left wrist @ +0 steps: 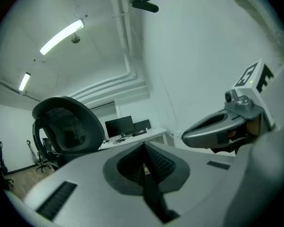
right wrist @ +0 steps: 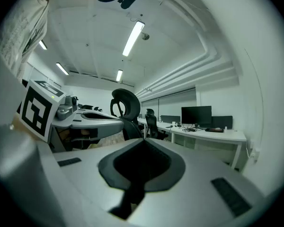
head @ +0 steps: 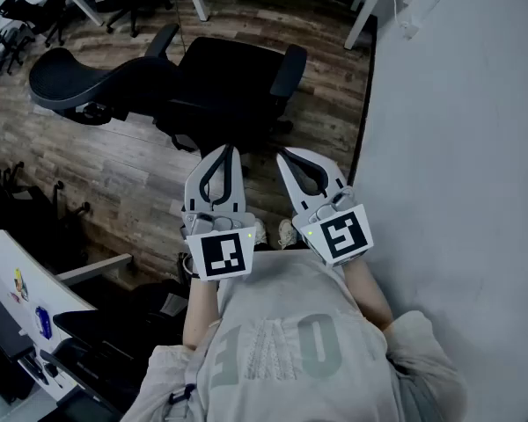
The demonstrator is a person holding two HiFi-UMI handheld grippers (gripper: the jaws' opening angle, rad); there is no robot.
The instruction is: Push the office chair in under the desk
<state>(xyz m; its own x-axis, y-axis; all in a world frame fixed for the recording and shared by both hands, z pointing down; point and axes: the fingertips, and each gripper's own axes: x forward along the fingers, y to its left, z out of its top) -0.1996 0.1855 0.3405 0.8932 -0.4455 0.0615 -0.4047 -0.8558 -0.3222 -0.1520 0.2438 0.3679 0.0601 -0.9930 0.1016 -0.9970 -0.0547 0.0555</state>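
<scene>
A black office chair [head: 231,84] stands on the wood floor ahead of me, with its mesh back [head: 70,82] leaning out to the left. White desk legs [head: 363,14] show beyond it at the top. My left gripper [head: 222,153] and right gripper [head: 287,156] are held side by side close to my chest, short of the chair and not touching it. Both are shut with nothing between the jaws. The left gripper view shows the chair's back [left wrist: 66,126], the right gripper [left wrist: 222,126] and a desk with monitors [left wrist: 132,132]. The chair's headrest [right wrist: 125,103] also appears in the right gripper view.
A white wall [head: 462,148] runs along the right. More black chairs [head: 18,20] stand at the top left. A white desk [head: 13,293] with small items and another dark chair [head: 97,323] are at the bottom left. My shoes [head: 286,233] are on the floor below the grippers.
</scene>
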